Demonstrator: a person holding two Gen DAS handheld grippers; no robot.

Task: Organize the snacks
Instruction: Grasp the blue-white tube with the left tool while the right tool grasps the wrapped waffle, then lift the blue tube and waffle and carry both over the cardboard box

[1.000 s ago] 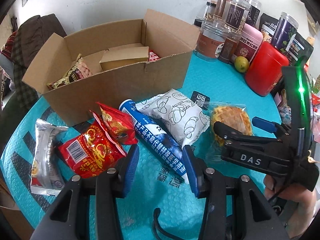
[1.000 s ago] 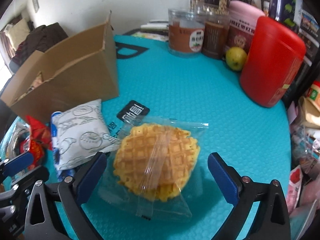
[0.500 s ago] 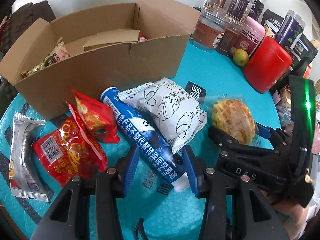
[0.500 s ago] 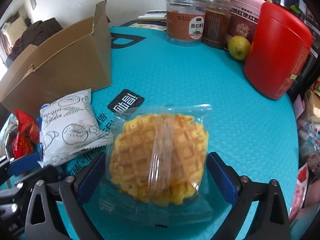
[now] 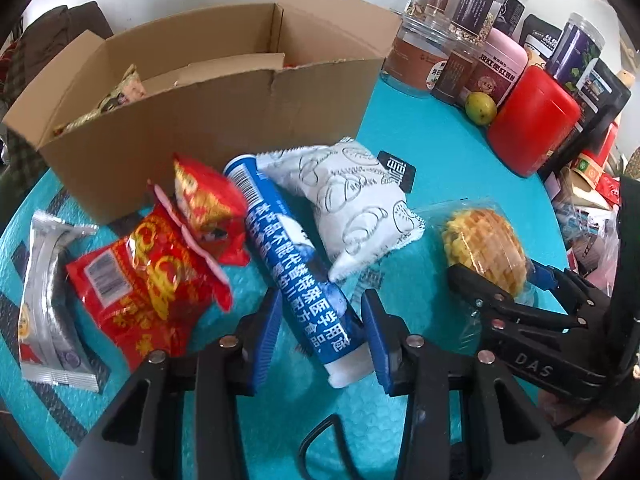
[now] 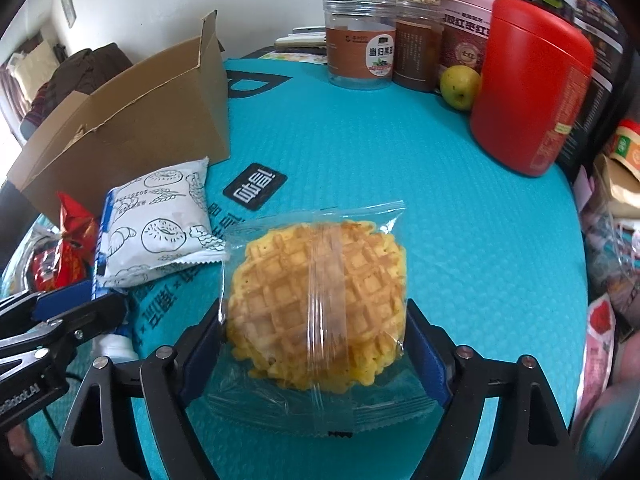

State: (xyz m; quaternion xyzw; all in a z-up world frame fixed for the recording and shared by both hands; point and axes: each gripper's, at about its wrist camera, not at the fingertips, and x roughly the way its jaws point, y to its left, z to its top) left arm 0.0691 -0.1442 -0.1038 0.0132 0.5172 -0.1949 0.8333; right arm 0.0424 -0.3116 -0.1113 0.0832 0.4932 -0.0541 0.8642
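In the left wrist view, the left hand-held gripper [image 5: 320,320] sits at the bottom centre, its blue pads on either side of the lower end of a blue tube [image 5: 296,264] that lies diagonally on the teal worktop [image 5: 452,160]. The jaws are closing; the right pad is at the tube's side, while a gap shows on the left, so no firm pinch is visible. Left of the tube lie two red packets [image 5: 160,264] and, at the far left, a silver packet [image 5: 48,300]. A white pouch [image 5: 360,208] rests against the tube's upper right. An open cardboard box [image 5: 208,96] fills the upper left, with some snacks inside. At the right, the right hand-held gripper [image 5: 504,280] reaches around a wrapped waffle [image 5: 484,244]. Jars [image 5: 452,40] and a red canister [image 5: 532,120] stand at the upper right.

In the right wrist view, the right hand-held gripper [image 6: 316,328] is at the bottom centre with the waffle [image 6: 320,296] between its pads. The jaws are closing, both pads touching the clear wrapper's sides. The pouch [image 6: 156,228] lies at the left, the box [image 6: 128,120] at the upper left, the canister [image 6: 532,92] at the upper right, with a green fruit [image 6: 460,86] just beside it. The left hand-held gripper [image 6: 76,300] shows at the lower left edge.
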